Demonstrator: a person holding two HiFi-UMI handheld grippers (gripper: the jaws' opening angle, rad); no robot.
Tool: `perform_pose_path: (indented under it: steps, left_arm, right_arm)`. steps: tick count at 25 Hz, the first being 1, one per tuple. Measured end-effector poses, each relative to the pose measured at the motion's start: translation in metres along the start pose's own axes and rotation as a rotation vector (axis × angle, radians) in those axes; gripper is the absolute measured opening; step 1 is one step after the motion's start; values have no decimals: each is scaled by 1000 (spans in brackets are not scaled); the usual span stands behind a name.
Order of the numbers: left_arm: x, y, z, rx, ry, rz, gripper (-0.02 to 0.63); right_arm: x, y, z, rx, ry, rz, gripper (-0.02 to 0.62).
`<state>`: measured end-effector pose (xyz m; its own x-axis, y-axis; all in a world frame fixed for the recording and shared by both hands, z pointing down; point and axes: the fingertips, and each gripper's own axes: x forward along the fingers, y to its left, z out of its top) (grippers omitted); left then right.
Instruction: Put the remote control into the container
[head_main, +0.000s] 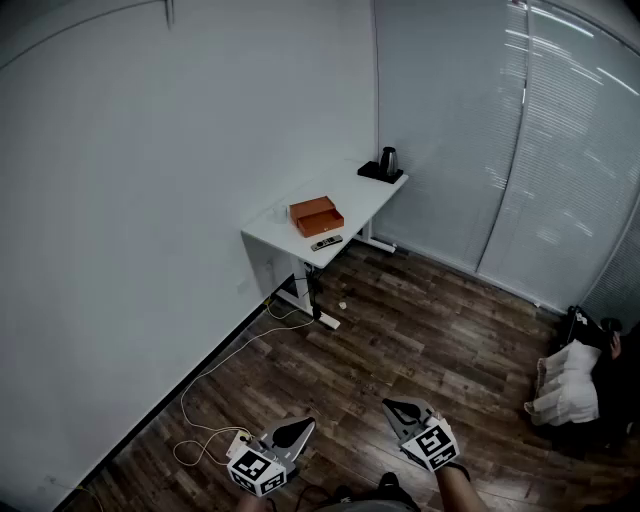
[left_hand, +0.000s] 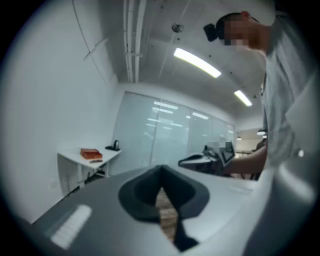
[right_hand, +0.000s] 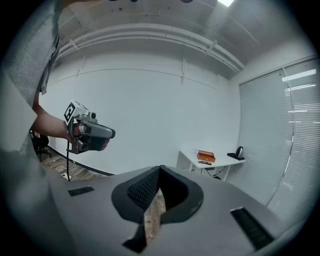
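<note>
**A:** How are the tongs sitting?

**B:** Both are showing their jaws pressed together, with nothing pinched. Only floorboards are showing through the slit below the tips. The left gripper (head_main: 303, 422) is pointing level, and the right gripper (head_main: 390, 405) is tipping slightly downward. They are hanging side by side, apart from each other.

**A:** What is lying closest to them?

**B:** A pale cable (head_main: 215, 375) is trailing over the wooden floor (head_main: 400, 330), just ahead and to the left of the left gripper.

**A:** And the remote?

**B:** The remote control (head_main: 326, 242) is lying well ahead of both tongs, far from their tips. It is resting on the white table (head_main: 350, 205) against the wall. It is sitting just beside the orange container (head_main: 316, 216), on the side facing the tongs, so it is outside the container.

**A:** Anything past that?

**B:** A kettle (head_main: 388, 160) is standing on a dark base at the table's far end, beyond the container.
</note>
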<state>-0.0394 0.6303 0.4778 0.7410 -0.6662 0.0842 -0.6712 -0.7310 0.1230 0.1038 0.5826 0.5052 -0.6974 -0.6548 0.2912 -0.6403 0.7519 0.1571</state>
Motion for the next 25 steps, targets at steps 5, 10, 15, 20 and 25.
perform_pose_path:
  steps: [5,10,15,20,25]
  left_arm:
    - [-2,4,-1,1,-1,3,-2]
    - [0,1,-1,3,1,2,-2]
    - [-2,-1,-3,6,5,4,-2]
    - [-3,-4,-6,2,2,8,-2]
    - [-2,-5,-5,3,-4,6,-2]
  right_arm:
    - [5,2,1,-5,-2,3,15]
    - [3,3,-1,-8,1,7,15]
    - [2,7,-3,-8,12,12,15]
    - [0,11,-7,-7,11,17,15]
    - [-2,8,-6,-4,7,12,15]
